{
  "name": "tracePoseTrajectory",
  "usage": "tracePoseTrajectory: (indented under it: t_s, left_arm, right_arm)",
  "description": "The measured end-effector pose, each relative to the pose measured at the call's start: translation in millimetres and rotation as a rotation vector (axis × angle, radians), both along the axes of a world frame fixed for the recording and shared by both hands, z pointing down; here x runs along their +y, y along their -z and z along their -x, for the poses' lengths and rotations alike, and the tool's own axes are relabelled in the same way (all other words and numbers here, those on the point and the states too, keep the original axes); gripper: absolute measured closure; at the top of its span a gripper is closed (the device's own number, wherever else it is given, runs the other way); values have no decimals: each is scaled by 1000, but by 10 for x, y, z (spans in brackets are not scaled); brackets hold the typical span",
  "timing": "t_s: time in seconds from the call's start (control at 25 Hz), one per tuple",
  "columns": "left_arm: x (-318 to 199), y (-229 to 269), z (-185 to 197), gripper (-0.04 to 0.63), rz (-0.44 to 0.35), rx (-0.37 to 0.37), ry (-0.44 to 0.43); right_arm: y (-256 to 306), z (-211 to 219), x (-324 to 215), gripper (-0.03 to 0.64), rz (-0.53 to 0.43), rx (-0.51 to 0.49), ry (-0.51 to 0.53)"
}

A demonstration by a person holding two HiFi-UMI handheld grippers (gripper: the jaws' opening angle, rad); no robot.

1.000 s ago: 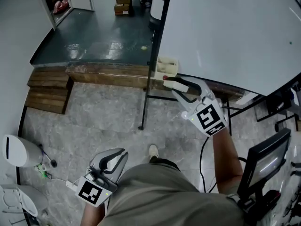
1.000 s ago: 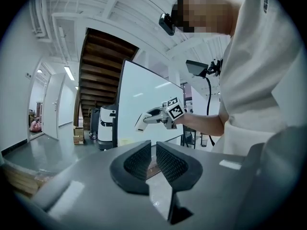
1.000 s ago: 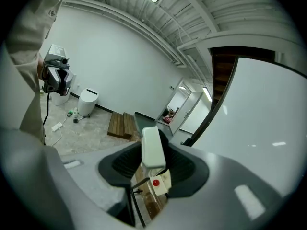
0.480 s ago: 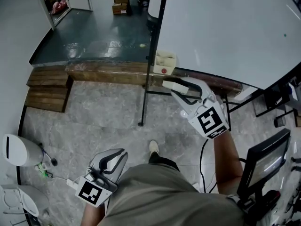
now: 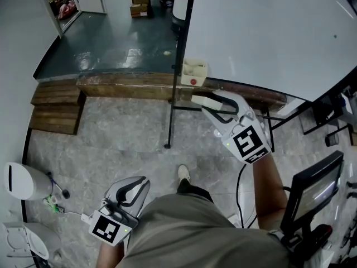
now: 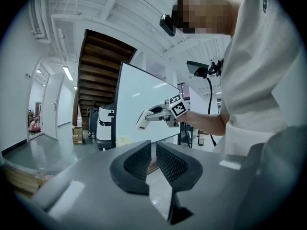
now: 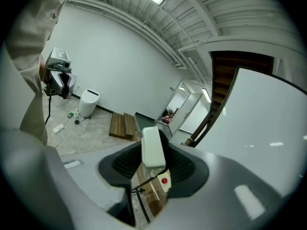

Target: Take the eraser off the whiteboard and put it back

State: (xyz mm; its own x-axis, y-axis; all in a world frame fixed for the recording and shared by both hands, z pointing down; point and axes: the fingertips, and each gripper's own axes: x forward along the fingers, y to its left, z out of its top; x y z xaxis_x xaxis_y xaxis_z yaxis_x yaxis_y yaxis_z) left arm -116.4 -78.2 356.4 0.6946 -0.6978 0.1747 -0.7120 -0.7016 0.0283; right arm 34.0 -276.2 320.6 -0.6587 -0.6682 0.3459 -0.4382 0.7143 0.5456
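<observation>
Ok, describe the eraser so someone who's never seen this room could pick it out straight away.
Start at the big whiteboard. By its lower left corner is the right gripper, and the eraser is the small cream-white block clamped between its jaws. The cream box at that corner carries a red dot; the eraser is plain and oblong.
</observation>
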Motion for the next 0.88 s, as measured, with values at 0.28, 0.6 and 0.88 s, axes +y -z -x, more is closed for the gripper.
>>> tracePoseTrajectory:
  t_s: [0.28,0.6,0.88]
  left_arm:
    - [-42,12,-1,560,-3,5,-13]
    - [-237,6,-131,560,-11,-4,-31]
    - [-802,-55,-436,560,23,-6,-23]
  right_arm:
    - [-49,-33,-70,456,8,5,-13]
    - [-127,-201,-325,456,23,5,-25]
    - [-279,-474,-996,456,55,0,-15]
